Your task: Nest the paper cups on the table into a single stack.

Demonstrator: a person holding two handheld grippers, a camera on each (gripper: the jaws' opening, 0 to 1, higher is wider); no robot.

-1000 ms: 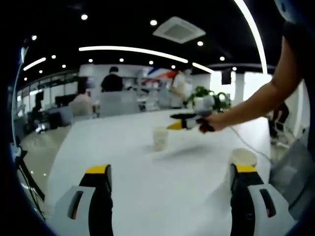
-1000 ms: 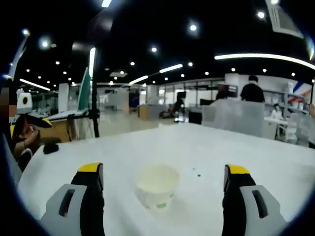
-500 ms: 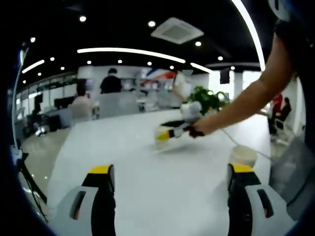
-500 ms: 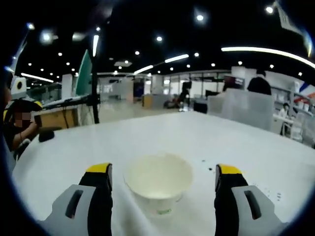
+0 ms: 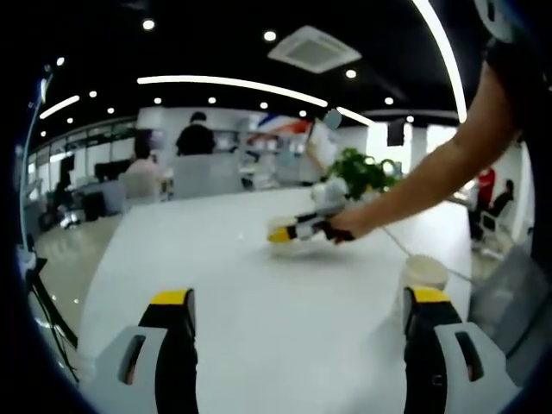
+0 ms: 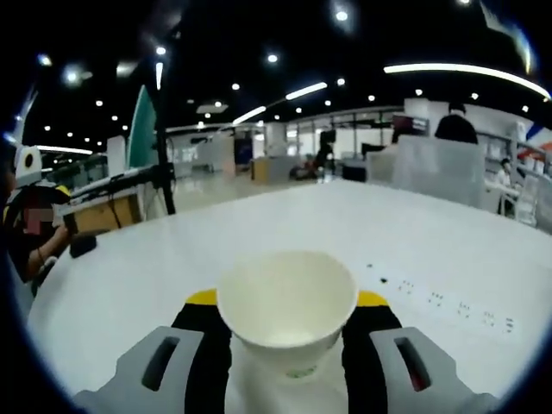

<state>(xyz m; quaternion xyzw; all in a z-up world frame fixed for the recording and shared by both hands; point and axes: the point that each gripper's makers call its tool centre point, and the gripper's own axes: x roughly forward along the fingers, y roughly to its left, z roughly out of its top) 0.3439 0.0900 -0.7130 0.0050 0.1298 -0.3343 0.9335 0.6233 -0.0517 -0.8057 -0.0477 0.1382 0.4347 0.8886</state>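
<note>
Right gripper (image 6: 287, 319) pinching a white paper cup (image 6: 287, 306) on a white bench (image 6: 431, 250).
Left gripper (image 5: 297, 332) fingers spread; second cup (image 5: 424, 273) sits near its right finger.

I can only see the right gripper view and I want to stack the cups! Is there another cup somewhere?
Observer: Yes. In the left gripper view a second paper cup stands on the white table, right beside the left gripper's right-hand jaw.
Operator: Is the left gripper holding it?
Observer: No. Its jaws stand wide apart with nothing between them.
Operator: Where am I from over there?
Observer: Farther across the table: the right gripper, with an arm reaching out behind it, is closed on the first paper cup.
</note>
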